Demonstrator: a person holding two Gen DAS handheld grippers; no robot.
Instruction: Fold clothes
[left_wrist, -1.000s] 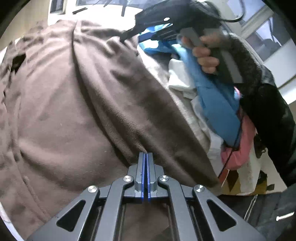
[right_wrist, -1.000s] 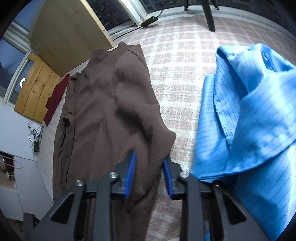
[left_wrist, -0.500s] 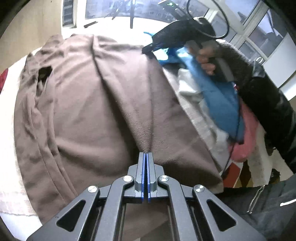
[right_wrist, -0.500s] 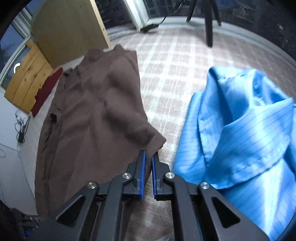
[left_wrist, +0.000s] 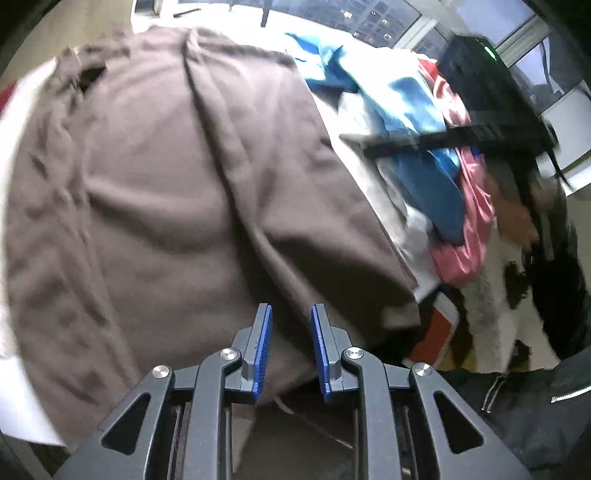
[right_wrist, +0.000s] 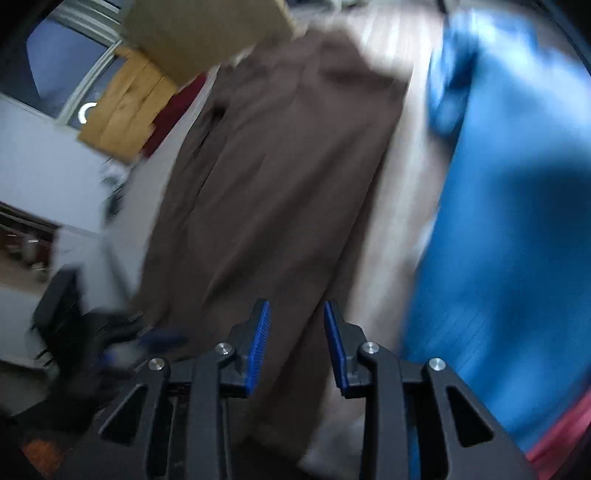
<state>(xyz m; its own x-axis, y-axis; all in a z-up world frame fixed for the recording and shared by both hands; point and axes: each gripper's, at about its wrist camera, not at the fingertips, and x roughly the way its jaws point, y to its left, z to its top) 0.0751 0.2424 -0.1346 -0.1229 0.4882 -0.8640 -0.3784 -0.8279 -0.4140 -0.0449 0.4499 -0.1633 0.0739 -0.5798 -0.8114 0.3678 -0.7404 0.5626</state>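
Observation:
A brown fleece garment (left_wrist: 177, 192) lies spread flat, with a long crease down its middle. Its near hem lies just beyond my left gripper (left_wrist: 290, 317), which is open and holds nothing. In the blurred right wrist view the same brown garment (right_wrist: 280, 177) stretches away from my right gripper (right_wrist: 295, 314), which is open and empty above the garment's near edge. The right gripper's black body (left_wrist: 491, 103) also shows at the upper right of the left wrist view.
A blue striped shirt (right_wrist: 517, 206) lies right of the brown garment; it tops a pile (left_wrist: 417, 110) with white and pink clothes (left_wrist: 469, 229). A checked pale cover (right_wrist: 402, 192) lies underneath. Wooden boards (right_wrist: 125, 107) and a window stand at the far left.
Both grippers have opened and let go of the brown garment, which now lies flat. The right gripper has swung back towards the near edge, and its view is blurred.

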